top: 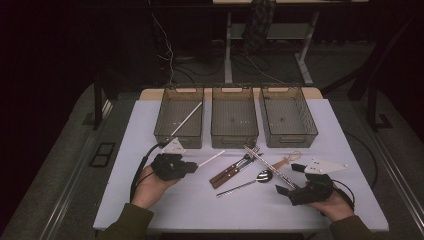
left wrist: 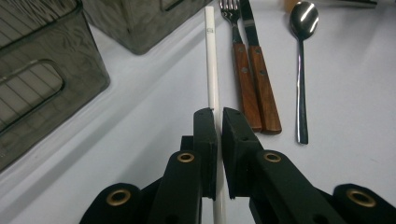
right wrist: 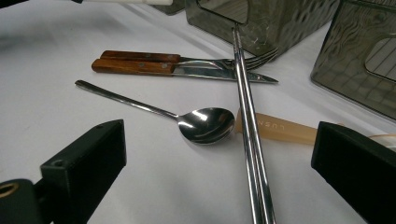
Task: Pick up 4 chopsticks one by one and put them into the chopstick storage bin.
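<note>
White stick: a thin white chopstick [left wrist: 212,70] is pinched in the left gripper [left wrist: 218,122], running straight out along the jaws toward the fork and knife.
Left gripper: clenched on the chopstick near one end; from above it [top: 187,165] sits on the near left of the counter [top: 150,200], the stick [top: 211,158] pointing right and slightly away.
Long axis: lengthwise from the gripper, so most of the stick hangs out in front, unsupported.
Target guess: the left-hand bin [top: 179,116] lies just beyond this gripper and already has a matching white stick [top: 187,119] leaning in it; I'd judge that is where this one goes, up and away from the person.
Right gripper: released, jaws wide apart, resting low at the near right [top: 285,192], facing the spoon [right wrist: 205,125] and the metal chopsticks [right wrist: 250,140].
Nearer hand: the left, by far; the right is well apart from that bin.
Hard to tell: whether the stick's far tip touches the counter.
Cut off: a pale handle [right wrist: 280,129] under the metal chopsticks, its far end behind the right jaw.
</note>
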### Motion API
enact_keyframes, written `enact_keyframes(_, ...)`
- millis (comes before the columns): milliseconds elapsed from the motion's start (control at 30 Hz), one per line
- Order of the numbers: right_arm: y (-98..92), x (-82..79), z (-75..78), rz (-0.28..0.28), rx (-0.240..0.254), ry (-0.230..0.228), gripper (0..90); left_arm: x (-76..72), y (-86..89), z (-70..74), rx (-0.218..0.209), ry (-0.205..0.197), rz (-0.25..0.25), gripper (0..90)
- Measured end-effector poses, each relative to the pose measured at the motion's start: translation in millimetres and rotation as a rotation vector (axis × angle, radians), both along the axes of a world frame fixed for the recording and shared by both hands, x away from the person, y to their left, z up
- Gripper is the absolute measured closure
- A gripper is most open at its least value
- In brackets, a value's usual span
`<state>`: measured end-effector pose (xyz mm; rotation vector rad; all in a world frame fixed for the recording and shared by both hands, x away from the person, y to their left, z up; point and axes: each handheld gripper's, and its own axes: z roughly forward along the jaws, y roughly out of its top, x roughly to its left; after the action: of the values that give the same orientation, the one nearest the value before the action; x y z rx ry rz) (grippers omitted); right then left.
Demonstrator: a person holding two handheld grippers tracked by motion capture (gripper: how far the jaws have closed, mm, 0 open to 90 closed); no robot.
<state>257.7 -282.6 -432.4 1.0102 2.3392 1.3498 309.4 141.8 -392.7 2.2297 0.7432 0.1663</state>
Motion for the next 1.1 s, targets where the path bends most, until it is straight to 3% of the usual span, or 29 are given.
enact_keyframes(400,-0.1,0.6,-0.2,-0.007,0.008,0.000,2.7,7.1,5.4,17.9,-0.028,-0.004,0.017,84.2)
enact_keyframes(600,0.7,-0.1,0.3,-0.010,0.011,-0.003,2.7,12.3,0.7,34.5,-0.013,-0.029,0.004,84.2)
enact_keyframes(1100,0.2,-0.4,0.4,-0.013,0.010,-0.006,2.7,42.8,6.7,59.2,-0.028,-0.066,0.045,84.2)
